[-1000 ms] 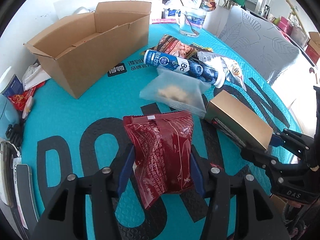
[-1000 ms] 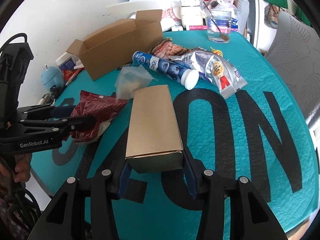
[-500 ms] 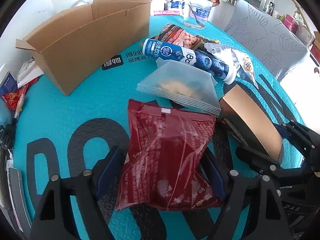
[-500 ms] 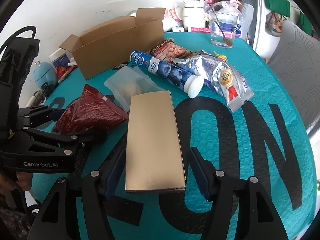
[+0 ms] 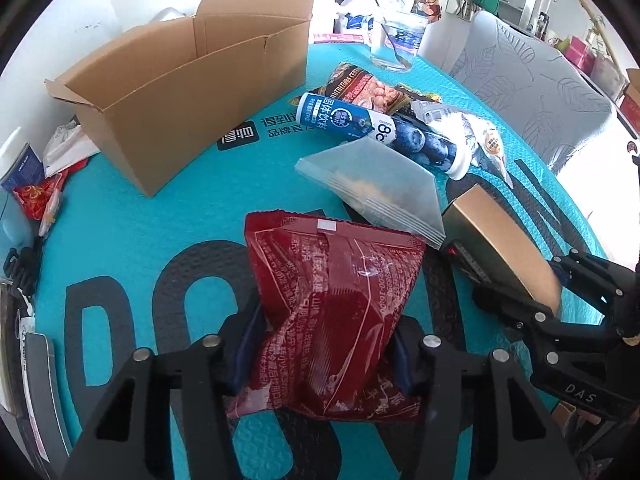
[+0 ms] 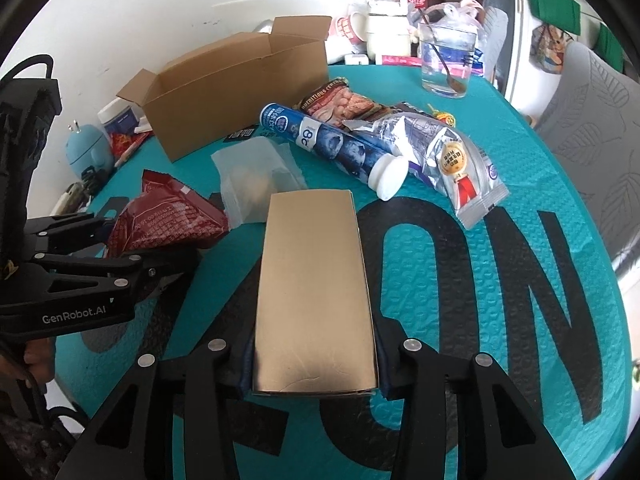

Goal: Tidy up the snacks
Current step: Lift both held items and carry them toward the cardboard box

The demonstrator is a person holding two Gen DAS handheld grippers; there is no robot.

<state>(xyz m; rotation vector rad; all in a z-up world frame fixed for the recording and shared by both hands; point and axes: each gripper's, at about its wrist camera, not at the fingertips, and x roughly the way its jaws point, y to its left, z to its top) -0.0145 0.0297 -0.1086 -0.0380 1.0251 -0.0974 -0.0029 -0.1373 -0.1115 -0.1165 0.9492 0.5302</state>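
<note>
My left tool (image 5: 324,344) is closing its jaws on the red snack bag (image 5: 332,316), which crumples between the blue pads; half a second ago those jaws stood wide around the bag, so this is a fresh re-grip, a little deeper on the pack. My right tool (image 6: 314,364) did the same (almost in step): its jaws are closing, and the pads now press both long sides of the gold carton (image 6: 316,296), where a moment ago they flanked it with a gap. Both items lie on the teal bench (image 6: 500,280), touching or just above it; I cannot tell which.

Beyond the red bag lies a frosted pouch (image 5: 380,188) with something pale inside, its corner just beside the carton. Past that sit the blue drink-tablet tube (image 5: 380,136), a silver sachet (image 6: 452,160) and a nut packet (image 5: 368,88). The open cardboard box (image 5: 180,92) stands well apart at the far left, empty as far as I see.

I judge both grips ready for the carry to the box, bag first.
</note>
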